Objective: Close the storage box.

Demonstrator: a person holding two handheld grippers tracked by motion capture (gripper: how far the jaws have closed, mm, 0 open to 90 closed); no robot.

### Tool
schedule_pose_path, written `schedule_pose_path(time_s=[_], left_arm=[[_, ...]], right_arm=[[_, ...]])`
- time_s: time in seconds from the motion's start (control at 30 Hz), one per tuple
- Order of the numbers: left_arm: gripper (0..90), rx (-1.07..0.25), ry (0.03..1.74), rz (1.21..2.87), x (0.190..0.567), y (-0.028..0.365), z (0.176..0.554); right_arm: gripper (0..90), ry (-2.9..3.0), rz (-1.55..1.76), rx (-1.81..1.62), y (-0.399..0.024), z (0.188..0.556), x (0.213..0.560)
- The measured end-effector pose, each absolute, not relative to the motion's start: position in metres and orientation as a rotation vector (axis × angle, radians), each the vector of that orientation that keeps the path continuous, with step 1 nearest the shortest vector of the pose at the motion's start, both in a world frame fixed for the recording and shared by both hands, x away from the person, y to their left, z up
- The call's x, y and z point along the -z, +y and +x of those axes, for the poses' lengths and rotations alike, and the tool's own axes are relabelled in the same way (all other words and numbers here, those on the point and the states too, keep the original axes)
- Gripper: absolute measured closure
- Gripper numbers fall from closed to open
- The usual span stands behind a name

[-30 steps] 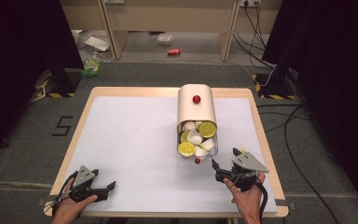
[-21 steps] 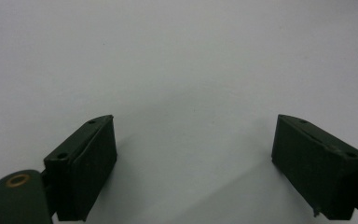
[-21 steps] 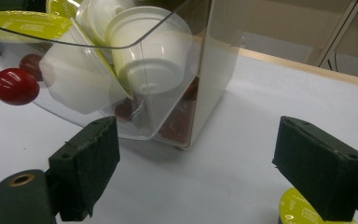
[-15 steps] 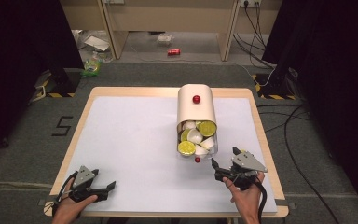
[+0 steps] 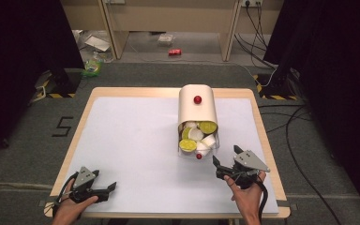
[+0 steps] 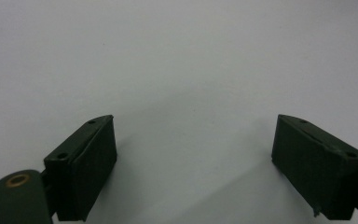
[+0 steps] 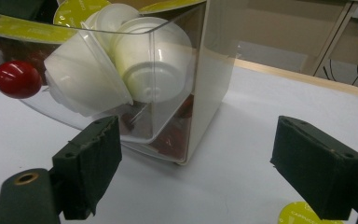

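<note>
1. High view: my right gripper sits just short of the drawer, which is pulled out of the cream box toward me. Jaws wide, holding nothing.
2. Right gripper view: drawer wall is straight ahead of my jaws, close but not touching. White pods with yellow-green lids are heaped inside. Red knob lies ahead and left of my left jaw.
3. One yellow-green pod lies on the table beside my right jaw, outside the drawer.
4. Left gripper rests far to the left of the box, jaws wide; left gripper view gives bare white table between them.
5. Progress, my judgement: drawer open and full; no pod gripped. The loose pod is next; whether it goes in or came out I cannot tell.
</note>
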State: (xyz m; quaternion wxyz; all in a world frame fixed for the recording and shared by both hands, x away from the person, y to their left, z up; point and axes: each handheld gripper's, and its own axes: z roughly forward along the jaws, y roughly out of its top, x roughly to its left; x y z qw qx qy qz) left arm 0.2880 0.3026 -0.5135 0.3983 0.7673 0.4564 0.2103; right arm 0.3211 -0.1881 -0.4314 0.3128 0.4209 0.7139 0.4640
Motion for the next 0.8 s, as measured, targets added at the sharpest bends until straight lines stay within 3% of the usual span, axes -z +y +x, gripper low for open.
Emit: schedule_pose_path(time_s=[0.8], left_arm=[[13.0,-0.532,1.156,1.943,0.513,0.303,0.288]], right_arm=[[14.9,1.877,1.121,-1.218,-0.187,0.34,0.431]])
